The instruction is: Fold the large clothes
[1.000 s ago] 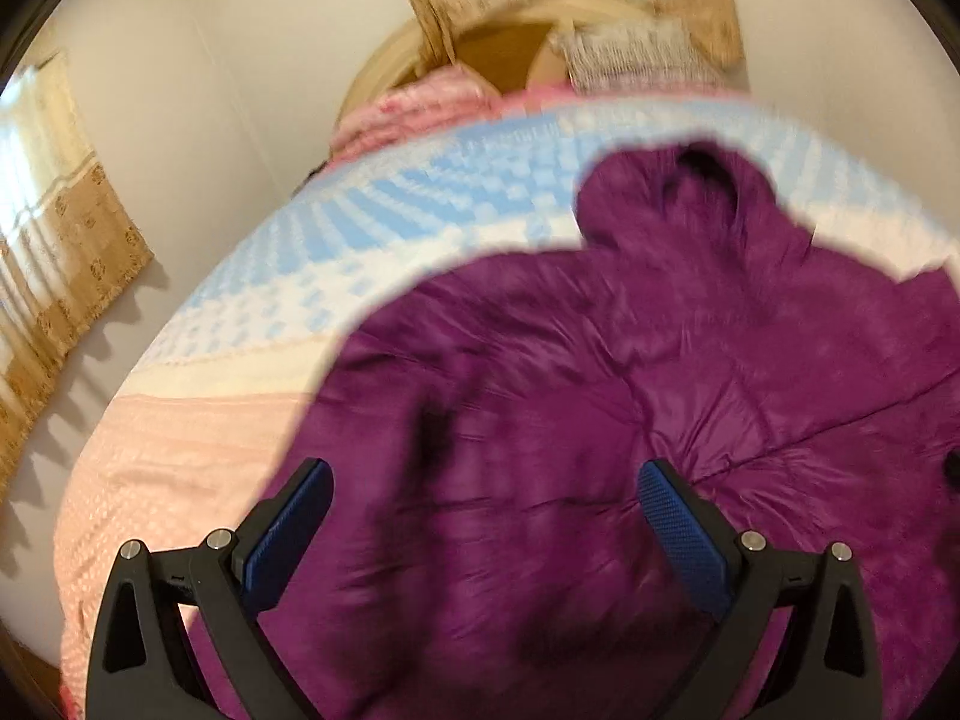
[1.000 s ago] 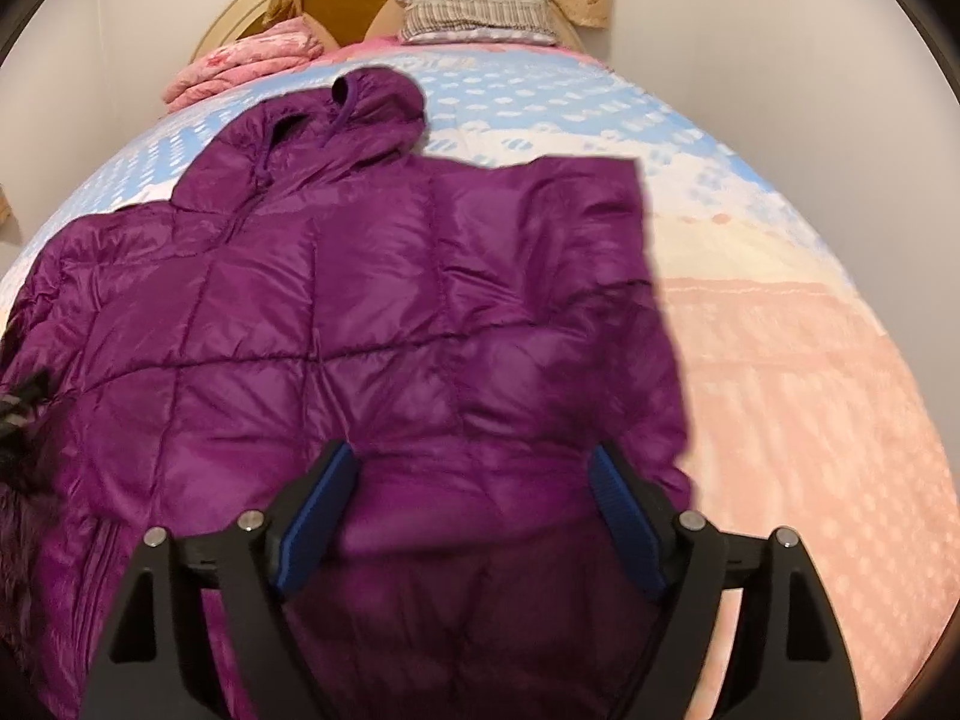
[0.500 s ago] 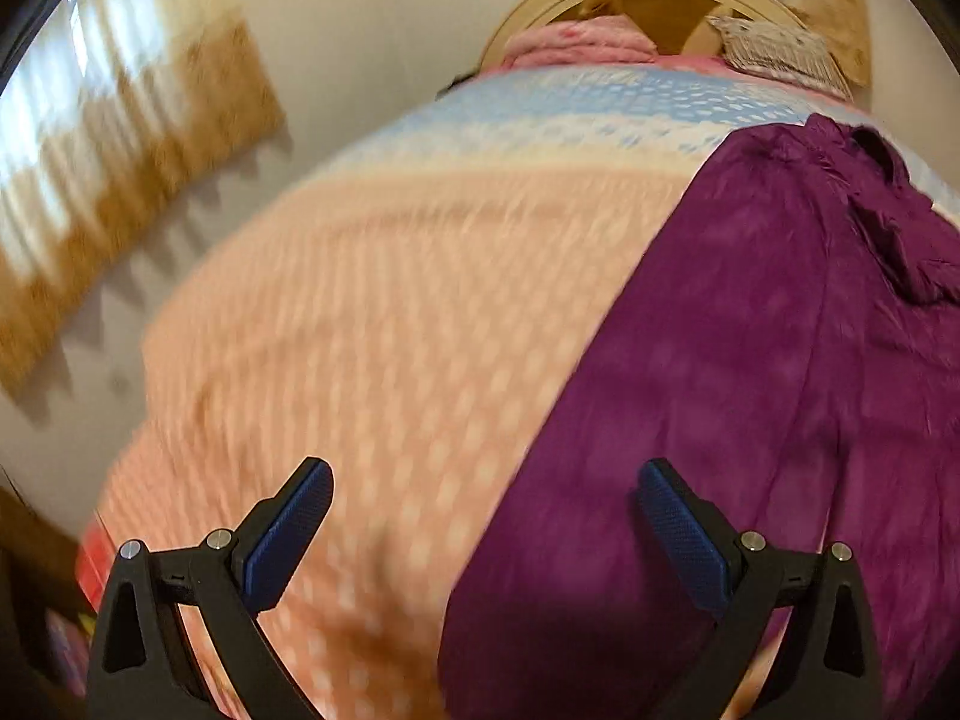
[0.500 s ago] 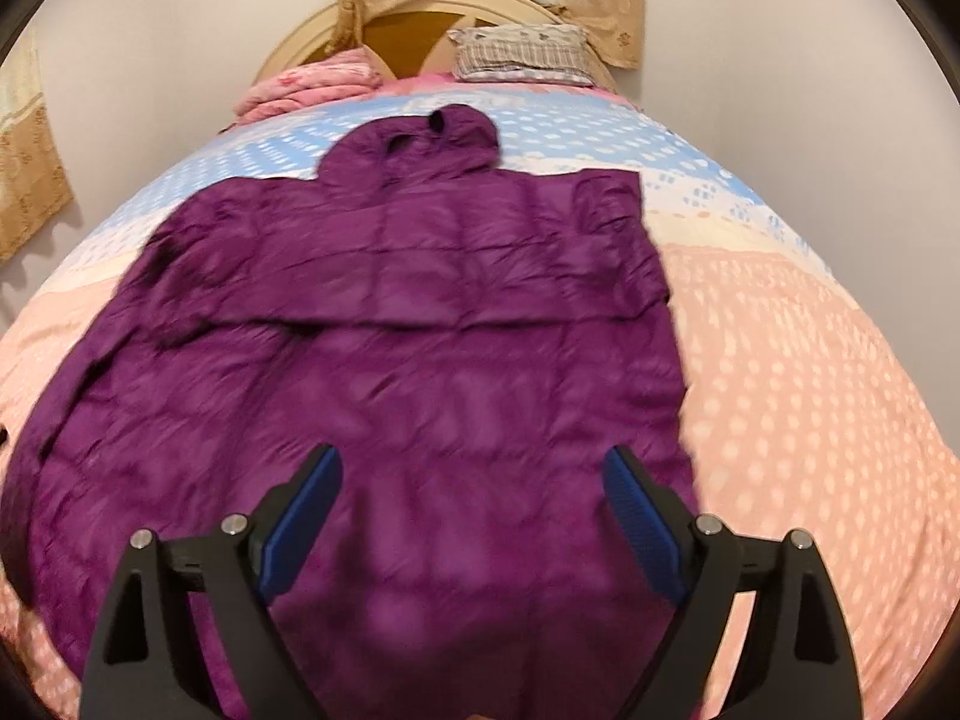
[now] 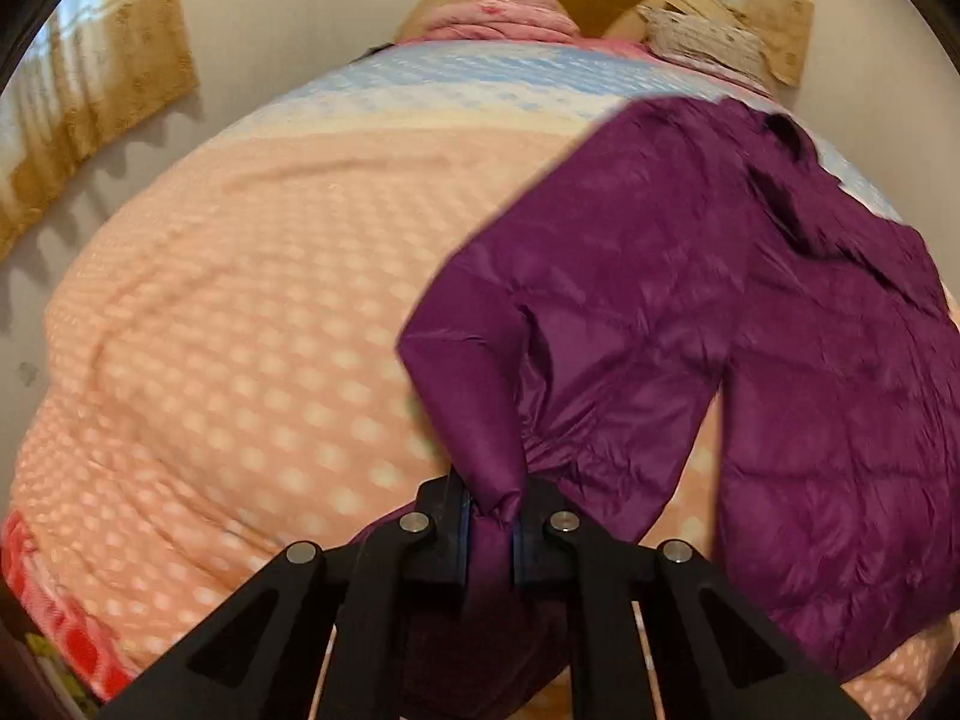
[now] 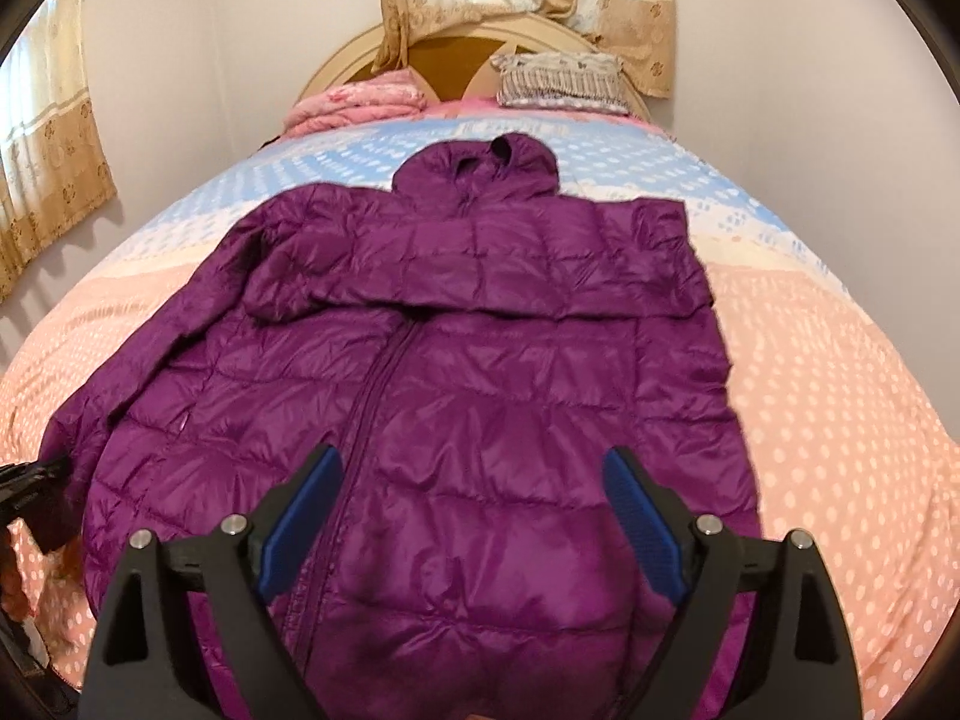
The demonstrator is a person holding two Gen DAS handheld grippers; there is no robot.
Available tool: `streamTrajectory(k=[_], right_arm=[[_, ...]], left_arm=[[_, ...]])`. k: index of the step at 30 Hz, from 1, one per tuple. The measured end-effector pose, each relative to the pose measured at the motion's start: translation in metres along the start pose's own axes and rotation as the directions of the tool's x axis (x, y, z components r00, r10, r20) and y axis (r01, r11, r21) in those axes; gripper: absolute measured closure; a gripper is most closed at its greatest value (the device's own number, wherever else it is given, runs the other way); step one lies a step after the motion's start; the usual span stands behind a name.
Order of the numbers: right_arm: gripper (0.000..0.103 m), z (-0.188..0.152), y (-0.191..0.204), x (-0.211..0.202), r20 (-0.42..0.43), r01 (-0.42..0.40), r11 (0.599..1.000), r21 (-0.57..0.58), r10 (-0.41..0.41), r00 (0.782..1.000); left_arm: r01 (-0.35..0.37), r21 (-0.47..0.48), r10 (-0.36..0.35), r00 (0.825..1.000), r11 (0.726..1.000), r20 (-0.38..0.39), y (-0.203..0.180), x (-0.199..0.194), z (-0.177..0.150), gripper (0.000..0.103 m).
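A purple quilted hooded jacket [image 6: 480,372] lies front up on the bed, hood toward the headboard. Its right sleeve is folded across the chest. Its left sleeve [image 5: 540,360] stretches toward the bed's left side. My left gripper [image 5: 489,519] is shut on the cuff end of that sleeve and holds it just off the bedspread; it also shows at the left edge of the right wrist view [image 6: 36,480]. My right gripper [image 6: 474,516] is open and empty, hovering above the jacket's lower front near the zipper.
The bed has a dotted pink and blue bedspread [image 6: 840,390]. A folded pink blanket [image 6: 360,99] and a striped pillow [image 6: 564,81] lie by the round headboard. Curtains hang on the left wall [image 5: 90,138] and behind the headboard. Walls stand close on both sides.
My left gripper swung left off the jacket body to the sleeve end and closed on the cuff. My right gripper pulled back and up, staying open.
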State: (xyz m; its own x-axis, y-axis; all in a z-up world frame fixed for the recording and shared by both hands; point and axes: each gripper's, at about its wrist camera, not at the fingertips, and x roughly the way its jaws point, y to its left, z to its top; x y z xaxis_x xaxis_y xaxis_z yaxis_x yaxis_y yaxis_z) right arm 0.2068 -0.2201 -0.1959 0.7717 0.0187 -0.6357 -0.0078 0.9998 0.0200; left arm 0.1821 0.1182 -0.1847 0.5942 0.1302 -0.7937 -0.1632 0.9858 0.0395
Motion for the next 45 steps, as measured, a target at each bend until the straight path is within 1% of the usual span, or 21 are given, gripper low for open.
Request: streamTrajectory(k=[1,3,6,9,13,16,21,27,31,32,33,34,35,36,37,38,39,40,41,43,45], right_arm=[[0.012,0.001,-0.005,-0.001,0.005,0.006,1.0,0.01,-0.006,1.0],[0.012,0.002,-0.014,-0.002,0.013,0.011,0.999,0.034,-0.012,1.0],[0.012,0.002,-0.026,-0.002,0.019,0.021,0.998,0.056,-0.022,1.0],[0.012,0.002,-0.037,-0.002,0.017,0.036,0.997,0.066,-0.037,0.999],[0.012,0.003,-0.052,-0.006,0.019,0.055,0.995,0.078,-0.057,0.998],[0.012,0.005,-0.069,-0.011,0.027,0.081,0.992,0.095,-0.084,0.996],[0.012,0.007,-0.097,-0.014,0.028,0.115,0.985,0.127,-0.119,0.992],[0.012,0.004,-0.122,-0.018,0.025,0.133,0.978,0.16,-0.139,0.99],[0.012,-0.001,-0.134,-0.018,0.02,0.14,0.974,0.18,-0.146,0.989],[0.012,-0.002,-0.137,-0.017,0.019,0.14,0.973,0.185,-0.146,0.989],[0.012,-0.004,-0.139,-0.017,0.016,0.142,0.972,0.189,-0.147,0.989],[0.012,-0.005,-0.142,-0.016,0.014,0.143,0.97,0.194,-0.149,0.989],[0.012,-0.006,-0.144,-0.014,0.01,0.144,0.97,0.198,-0.149,0.989],[0.012,-0.007,-0.146,-0.013,0.005,0.146,0.968,0.203,-0.15,0.989],[0.012,-0.008,-0.147,-0.012,0.003,0.146,0.967,0.207,-0.15,0.989],[0.012,-0.009,-0.149,-0.012,0.0,0.147,0.967,0.21,-0.151,0.989],[0.012,-0.01,-0.149,-0.011,-0.002,0.149,0.966,0.21,-0.151,0.988],[0.012,-0.011,-0.15,-0.01,-0.004,0.15,0.966,0.209,-0.152,0.988],[0.012,-0.011,-0.15,-0.009,-0.006,0.15,0.967,0.207,-0.152,0.988],[0.012,-0.012,-0.15,-0.007,-0.013,0.152,0.967,0.207,-0.152,0.988],[0.012,-0.012,-0.149,-0.005,-0.017,0.147,0.967,0.206,-0.147,0.989]], left_arm=[[-0.059,0.017,0.058,0.997,0.998,0.057,0.006,-0.007,0.007,0.096],[-0.128,0.024,0.125,0.986,0.991,0.109,0.017,-0.012,0.02,0.096],[-0.17,-0.006,0.169,0.974,0.985,0.149,0.036,-0.018,0.044,0.096],[-0.248,0.003,0.242,0.945,0.969,0.221,0.04,-0.028,0.068,0.096],[-0.302,-0.006,0.291,0.913,0.953,0.287,0.033,-0.033,0.101,0.096],[-0.277,0.0,0.26,0.904,0.961,0.339,0.019,-0.046,0.127,0.096],[-0.226,0.079,0.176,0.897,0.971,0.406,-0.032,-0.063,0.148,0.096],[-0.163,0.197,0.06,0.893,0.967,0.445,-0.106,-0.075,0.148,0.096],[-0.11,0.266,-0.023,0.892,0.958,0.452,-0.162,-0.071,0.147,0.096],[-0.092,0.278,-0.046,0.891,0.956,0.452,-0.176,-0.071,0.144,0.094],[-0.053,0.295,-0.089,0.89,0.954,0.448,-0.194,-0.07,0.141,0.092],[-0.03,0.32,-0.121,0.889,0.947,0.442,-0.208,-0.069,0.139,0.09],[-0.022,0.347,-0.14,0.888,0.938,0.437,-0.22,-0.069,0.137,0.077],[-0.028,0.385,-0.157,0.884,0.922,0.44,-0.24,-0.069,0.133,0.047],[-0.037,0.399,-0.165,0.872,0.916,0.461,-0.252,-0.072,0.128,0.031],[-0.038,0.402,-0.182,0.851,0.915,0.493,-0.26,-0.076,0.124,0.012],[-0.035,0.406,-0.203,0.826,0.913,0.526,-0.266,-0.081,0.12,0.009],[-0.034,0.418,-0.222,0.807,0.908,0.547,-0.272,-0.086,0.116,0.007],[-0.03,0.438,-0.24,0.802,0.898,0.548,-0.278,-0.088,0.114,0.004],[-0.02,0.446,-0.249,0.806,0.895,0.537,-0.28,-0.089,0.116,0.004],[-0.026,0.418,-0.224,0.813,0.908,0.538,-0.268,-0.083,0.123,0.004]])
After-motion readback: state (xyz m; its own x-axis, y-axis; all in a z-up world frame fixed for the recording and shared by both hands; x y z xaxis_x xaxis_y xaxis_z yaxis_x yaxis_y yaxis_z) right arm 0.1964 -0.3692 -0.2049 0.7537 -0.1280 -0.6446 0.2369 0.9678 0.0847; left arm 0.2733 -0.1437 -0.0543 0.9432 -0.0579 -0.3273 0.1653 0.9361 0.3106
